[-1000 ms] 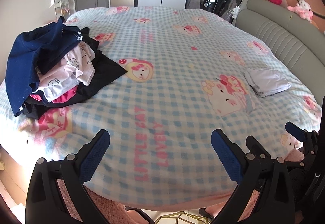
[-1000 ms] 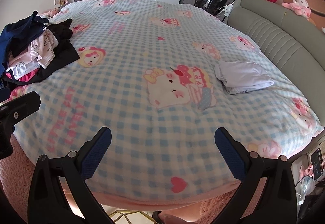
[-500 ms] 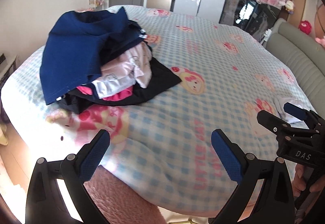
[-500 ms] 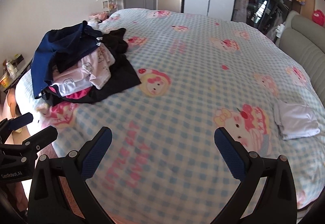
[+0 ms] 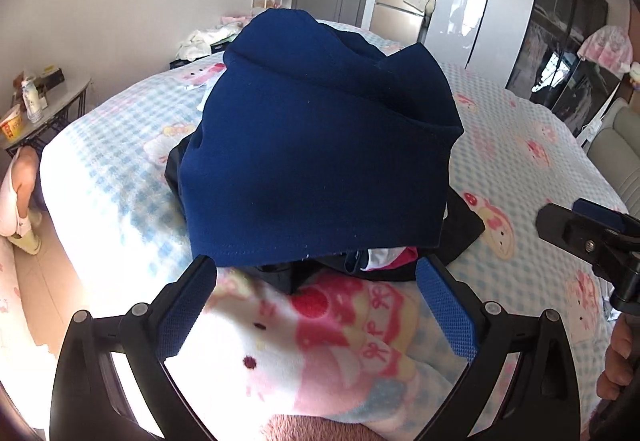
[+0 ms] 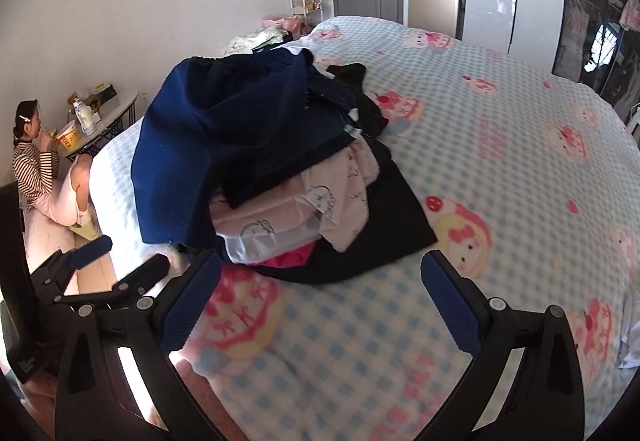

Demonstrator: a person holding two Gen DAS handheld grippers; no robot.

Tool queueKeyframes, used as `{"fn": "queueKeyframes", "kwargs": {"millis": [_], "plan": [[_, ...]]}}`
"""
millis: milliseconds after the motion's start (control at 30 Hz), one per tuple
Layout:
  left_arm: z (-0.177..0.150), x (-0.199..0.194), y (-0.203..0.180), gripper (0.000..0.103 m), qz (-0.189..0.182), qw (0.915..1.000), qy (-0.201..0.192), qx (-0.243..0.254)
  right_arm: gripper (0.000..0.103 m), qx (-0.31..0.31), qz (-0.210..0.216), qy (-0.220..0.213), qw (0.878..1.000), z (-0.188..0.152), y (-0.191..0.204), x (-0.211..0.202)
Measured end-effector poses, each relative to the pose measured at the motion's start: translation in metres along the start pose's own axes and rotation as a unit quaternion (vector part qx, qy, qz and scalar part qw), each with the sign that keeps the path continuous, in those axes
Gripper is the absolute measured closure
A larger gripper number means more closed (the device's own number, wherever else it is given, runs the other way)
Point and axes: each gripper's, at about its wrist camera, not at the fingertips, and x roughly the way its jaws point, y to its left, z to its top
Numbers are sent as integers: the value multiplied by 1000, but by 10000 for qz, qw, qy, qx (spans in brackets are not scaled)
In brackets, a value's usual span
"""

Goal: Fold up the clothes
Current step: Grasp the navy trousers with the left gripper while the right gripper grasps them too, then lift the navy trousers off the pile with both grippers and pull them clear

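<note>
- The navy garment lay on top of the clothes pile on the bed.
- The left gripper, jaws spread and empty, faced its hem; the right gripper was likewise spread.
- A deep bite could have dragged several layers off together.

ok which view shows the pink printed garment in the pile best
The right wrist view. There the pink printed garment lies exposed along the side of the pile, under the navy garment and above the black one. In the left wrist view the navy garment covers nearly everything; only a white and pink sliver peeks out beneath its hem.
</note>
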Motion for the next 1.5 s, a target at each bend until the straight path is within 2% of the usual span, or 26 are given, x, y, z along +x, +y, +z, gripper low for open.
{"fn": "queueKeyframes", "kwargs": {"millis": [100, 167, 333, 433, 500, 533, 567, 600, 633, 667, 700, 733, 767, 867, 967, 1033, 1100, 1167, 1200, 1300, 1433, 1500], "plan": [[11, 16, 2, 2, -138, 9999, -61, 49, 2, -139, 111, 28, 9998, 21, 19, 24], [18, 27, 5, 2, -71, 9999, -66, 28, 2, -205, 133, 78, 9997, 34, 28, 41], [31, 52, 34, 2, 424, 9982, -52, -430, 3, -123, 166, 248, 9995, 51, 38, 73], [39, 66, 54, 2, 349, 9962, -2, -793, 10, -12, 227, 400, 9989, 51, 42, 85], [45, 75, 65, 2, 266, 9947, 53, -989, 16, 40, 417, 586, 9974, 49, 44, 96], [48, 80, 70, 4, 184, 9939, 90, -1080, 24, 65, 515, 680, 9963, 48, 45, 101], [49, 83, 71, 22, -80, 9933, 171, -1138, 36, -4, 547, 656, 9963, 47, 47, 99], [51, 84, 71, 36, -311, 9923, 236, -1179, 44, -80, 575, 622, 9964, 46, 49, 98], [51, 81, 65, 51, -385, 9925, 228, -1138, 61, -157, 603, 589, 9963, 45, 51, 96], [51, 77, 59, 59, -424, 9932, 205, -1061, 74, -233, 631, 556, 9962, 44, 54, 94], [51, 72, 49, 64, -325, 9959, 120, -837, 77, -309, 659, 522, 9960, 42, 56, 92], [49, 68, 40, 75, -344, 9968, 77, -717, 82, -385, 686, 489, 9957, 41, 58, 90], [48, 64, 31, 82, -363, 9975, 33, -598, 86, -463, 642, 388, 9961, 41, 59, 83], [43, 50, 6, 90, -452, 9984, -101, -323, 92, -427, 627, 159, 9970, 40, 55, 61], [42, 31, -23, 91, -521, 9983, -263, -56, 93, -352, 643, -10, 9973, 40, 45, 37], [41, 17, -43, 91, -784, 9963, -349, 95, 94, -365, 590, -117, 9975, 39, 39, 22], [37, 7, -59, 91, -1346, 9905, -256, 116, 94, -346, 531, -232, 9977, 36, 33, 5], [31, 5, -74, 91, -2017, 9794, 11, 13, 94, -282, 473, -318, 9980, 26, 20, -11], [28, 8, -88, 94, -2187, 9757, 147, 27, 94, -223, 414, -353, 9983, 18, 13, -18], [12, 11, -133, 95, -2426, 9686, 384, 376, 94, -74, 77, -404, 9991, -3, -7, -40], [-29, 11, -201, 95, -3016, 9481, 852, 535, 94, 479, -68, -143, 9987, -45, -58, -62], [-54, 14, -240, 96, -3161, 9396, 1105, 706, 94, 634, -373, -9, 9973, -71, -82, -72]]}}
